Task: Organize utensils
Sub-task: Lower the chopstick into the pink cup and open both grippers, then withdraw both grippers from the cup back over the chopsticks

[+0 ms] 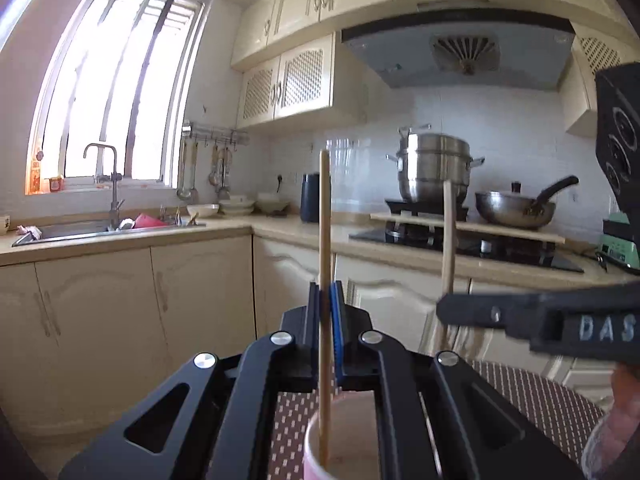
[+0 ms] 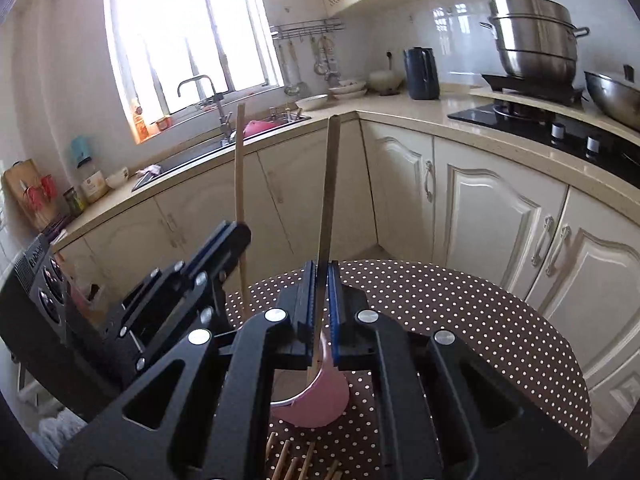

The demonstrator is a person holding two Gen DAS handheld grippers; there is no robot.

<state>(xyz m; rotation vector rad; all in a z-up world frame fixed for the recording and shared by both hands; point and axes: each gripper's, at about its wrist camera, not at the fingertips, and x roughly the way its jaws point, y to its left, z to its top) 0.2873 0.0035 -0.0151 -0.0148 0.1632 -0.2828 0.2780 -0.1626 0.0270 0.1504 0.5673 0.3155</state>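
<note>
My left gripper [image 1: 326,294] is shut on an upright wooden chopstick [image 1: 325,208], and the stick's lower end dips into a pink cup [image 1: 344,440] just below the jaws. My right gripper [image 2: 320,274] is shut on a second chopstick [image 2: 328,184], whose lower end reaches the rim of the pink cup [image 2: 320,400]. The two grippers stand close, side by side over the cup. The right gripper [image 1: 446,312] shows at the right of the left wrist view with its chopstick [image 1: 448,232]. The left gripper [image 2: 236,236] with its chopstick [image 2: 240,160] appears at the left of the right wrist view.
The cup stands on a round table with a brown polka-dot cloth [image 2: 460,320]. Several more chopsticks [image 2: 300,464] lie at the table's near edge. Beyond are cream cabinets, a sink [image 2: 180,164], a stove with a steel pot [image 2: 532,40] and a wok [image 1: 516,208].
</note>
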